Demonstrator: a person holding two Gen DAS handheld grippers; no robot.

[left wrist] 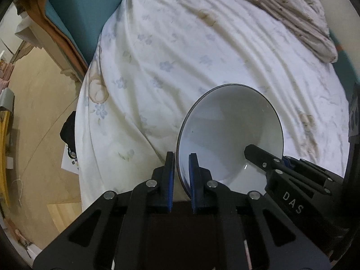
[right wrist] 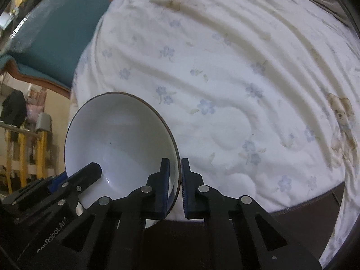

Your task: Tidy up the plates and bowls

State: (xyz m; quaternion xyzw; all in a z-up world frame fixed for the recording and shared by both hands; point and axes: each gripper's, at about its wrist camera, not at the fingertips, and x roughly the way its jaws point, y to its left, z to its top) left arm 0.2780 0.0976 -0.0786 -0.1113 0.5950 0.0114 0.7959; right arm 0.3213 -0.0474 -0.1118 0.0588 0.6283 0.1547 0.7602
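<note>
A white bowl with a thin dark rim is held above a bed by both grippers. My left gripper is shut on the bowl's left rim, one finger inside and one outside. My right gripper is shut on the opposite rim of the same bowl. The right gripper's finger shows in the left wrist view, and the left gripper's finger shows in the right wrist view. The bowl is empty and tilted towards the cameras.
A white quilt with pale blue flowers covers the bed below. A teal headboard stands at the left. A rumpled beige blanket lies at the far right. Tan floor and yellow furniture legs lie beyond the bed's left edge.
</note>
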